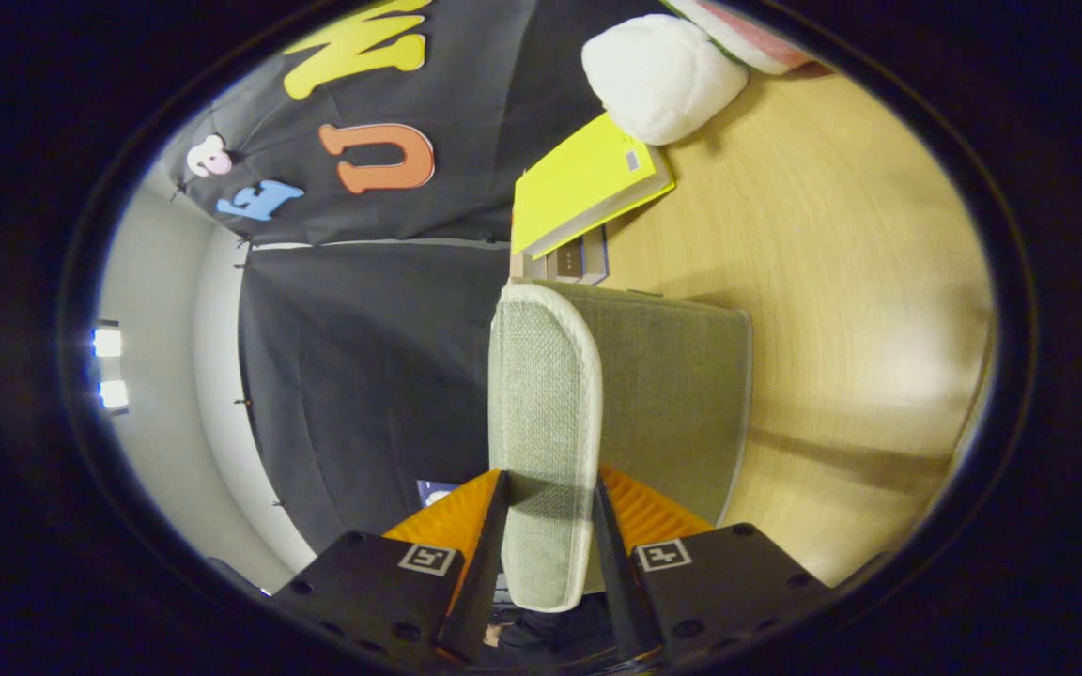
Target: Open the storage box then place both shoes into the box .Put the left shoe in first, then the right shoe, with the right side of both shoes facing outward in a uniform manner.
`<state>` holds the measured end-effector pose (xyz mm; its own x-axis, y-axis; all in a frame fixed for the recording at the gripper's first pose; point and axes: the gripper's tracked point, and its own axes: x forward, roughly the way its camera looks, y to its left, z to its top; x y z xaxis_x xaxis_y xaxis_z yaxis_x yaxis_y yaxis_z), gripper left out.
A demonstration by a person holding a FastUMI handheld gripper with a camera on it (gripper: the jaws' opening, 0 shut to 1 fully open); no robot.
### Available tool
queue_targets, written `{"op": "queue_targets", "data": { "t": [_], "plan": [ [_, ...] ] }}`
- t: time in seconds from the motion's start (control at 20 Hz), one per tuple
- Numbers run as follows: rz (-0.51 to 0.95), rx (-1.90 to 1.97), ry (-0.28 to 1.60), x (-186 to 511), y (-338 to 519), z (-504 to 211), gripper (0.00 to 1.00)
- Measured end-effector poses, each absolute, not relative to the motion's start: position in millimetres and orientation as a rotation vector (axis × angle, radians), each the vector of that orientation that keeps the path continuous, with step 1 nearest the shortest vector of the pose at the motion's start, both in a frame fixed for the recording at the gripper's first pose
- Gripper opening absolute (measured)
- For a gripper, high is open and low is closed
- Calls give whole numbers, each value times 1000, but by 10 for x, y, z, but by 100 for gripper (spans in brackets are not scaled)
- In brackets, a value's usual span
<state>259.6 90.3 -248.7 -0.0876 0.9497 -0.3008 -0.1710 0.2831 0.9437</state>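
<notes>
Both fingers of the gripper [548, 526] press on the raised lid [541, 422] of the box [682, 404], one on each face, holding it edge-on. Box sits on the wooden table [842, 282]. Beyond it lie a yellow book [583, 183] and a white cushion [658, 75].

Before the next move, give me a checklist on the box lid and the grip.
1. Both fingers of the gripper press on the lid: ok.
2. Lid lifted off the box: ok, it stands on edge between the fingers.
3. Box opening fully free: cannot tell.
4. Shoes within sight: cannot tell.
5. Nearby things apart from the lid: ok, the yellow book and white cushion lie beyond the box on the table.
</notes>
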Motion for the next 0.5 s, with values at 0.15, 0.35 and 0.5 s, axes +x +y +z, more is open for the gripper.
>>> {"op": "queue_targets", "data": {
  "t": [0.15,0.35,0.5],
  "plan": [
    [1103,814,1296,2560,796,-2412,40],
    [1056,804,1268,2505,722,-2229,17],
    [938,742,1267,2454,758,-2137,7]
  ]
}}
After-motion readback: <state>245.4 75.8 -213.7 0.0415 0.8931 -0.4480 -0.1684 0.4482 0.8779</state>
